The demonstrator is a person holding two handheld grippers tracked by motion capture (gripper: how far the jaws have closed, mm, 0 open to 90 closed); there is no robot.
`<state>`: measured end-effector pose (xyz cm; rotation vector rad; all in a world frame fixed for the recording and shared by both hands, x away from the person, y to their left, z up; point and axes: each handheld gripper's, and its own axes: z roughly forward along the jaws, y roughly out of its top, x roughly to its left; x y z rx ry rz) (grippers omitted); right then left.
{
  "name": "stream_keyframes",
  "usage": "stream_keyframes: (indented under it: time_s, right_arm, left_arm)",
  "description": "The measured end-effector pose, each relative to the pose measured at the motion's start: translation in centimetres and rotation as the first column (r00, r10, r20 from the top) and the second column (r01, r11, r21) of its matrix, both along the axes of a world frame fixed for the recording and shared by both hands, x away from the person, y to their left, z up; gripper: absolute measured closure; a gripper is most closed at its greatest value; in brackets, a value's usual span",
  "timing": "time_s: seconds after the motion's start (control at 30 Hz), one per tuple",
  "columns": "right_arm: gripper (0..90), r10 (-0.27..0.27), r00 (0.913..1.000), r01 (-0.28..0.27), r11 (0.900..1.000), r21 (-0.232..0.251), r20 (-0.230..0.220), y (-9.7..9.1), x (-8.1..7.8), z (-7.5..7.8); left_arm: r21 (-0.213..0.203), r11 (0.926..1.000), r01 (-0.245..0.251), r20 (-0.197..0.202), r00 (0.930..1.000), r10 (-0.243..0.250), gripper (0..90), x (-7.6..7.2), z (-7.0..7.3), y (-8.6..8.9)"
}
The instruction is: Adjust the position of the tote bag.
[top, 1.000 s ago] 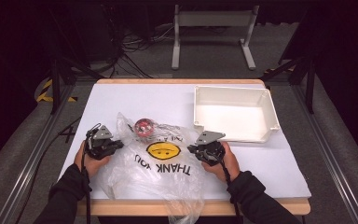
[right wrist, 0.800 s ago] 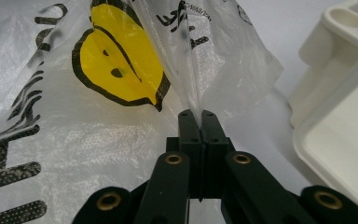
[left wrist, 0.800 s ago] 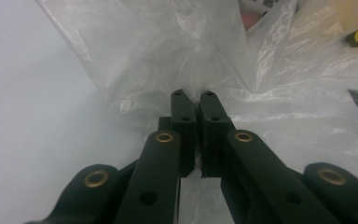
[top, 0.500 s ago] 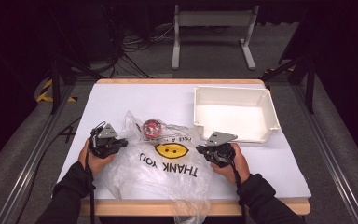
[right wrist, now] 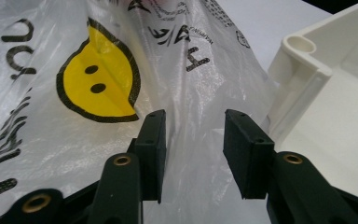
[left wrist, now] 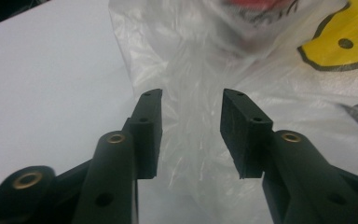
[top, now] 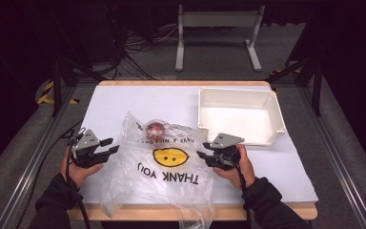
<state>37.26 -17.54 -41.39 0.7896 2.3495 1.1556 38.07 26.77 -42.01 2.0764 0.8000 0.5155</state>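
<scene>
A: Seen from above: white worktop (top: 124, 102), clear plastic bag (top: 162, 179) spread flat at lower centre of frame, printed with a yellow smiley face (top: 171, 156) and "THANK YOU" reading upside down. Round red object (top: 154, 129) inside the bag near its upper edge, just above the smiley. Empty white tray (top: 240, 98) at upper right, its near wall just beside the bag's right edge.

B: And the grippers?

A: Left hand-held gripper (top: 106, 149) at the bag's left edge, right hand-held gripper (top: 203, 155) at its right edge, both pointing inward. In the left gripper view, jaws parted about halfway with a crumpled fold of plastic lying in the gap, nothing pinched. Same in the right gripper view: jaws parted, film between them, ungripped, tray corner (right wrist: 303, 51) close at upper right.

B: Best way to do the step?

A: Probably a two-sided grab of the bag. Worth pushing each gripper slightly further in so a thick fold sits deep between the pads, not just a thin edge. Then closing both together, firmly, since the film looks slippery. Lifting evenly afterwards, keeping the red object from rolling out, and steering the right side clear of the tray wall.
</scene>
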Motion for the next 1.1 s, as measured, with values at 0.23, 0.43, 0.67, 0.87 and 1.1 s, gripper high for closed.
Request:
stream_keyframes:
  time_s: [0.23,0.43,0.67,0.87,1.1]
  right_arm:
    - [53.9,0.003,1.0000,-0.003,0.9999,0.015,0.003,-0.5,-0.2,0.5]
    - [55.3,0.021,0.9997,-0.021,0.9996,0.021,0.015,-0.7,-0.7,1.1]
    - [61.4,0.075,0.9961,-0.077,0.9968,0.022,0.046,-0.5,-1.9,2.3]
    - [74.5,0.172,0.9839,-0.174,0.9842,0.034,0.049,-0.1,-3.7,3.1]
    - [67.8,0.255,0.9666,-0.256,0.9665,0.023,0.024,0.4,-5.8,2.7]
  left_arm:
    - [-0.007,0.9997,-0.023,0.023,0.9995,0.023,42.6,-1.7,0.3,0.5]
    - [-0.030,0.9995,0.006,0.034,0.9994,-0.005,33.0,-3.4,0.6,0.3]
    - [-0.036,0.9968,0.072,0.027,0.9971,-0.071,22.0,-6.0,0.7,-0.6]
    - [-0.055,0.9886,0.140,0.029,0.9899,-0.139,20.1,-8.2,0.8,-1.2]
    - [0.016,0.9781,0.208,-0.012,0.9782,-0.207,18.3,-9.4,-0.4,-2.9]
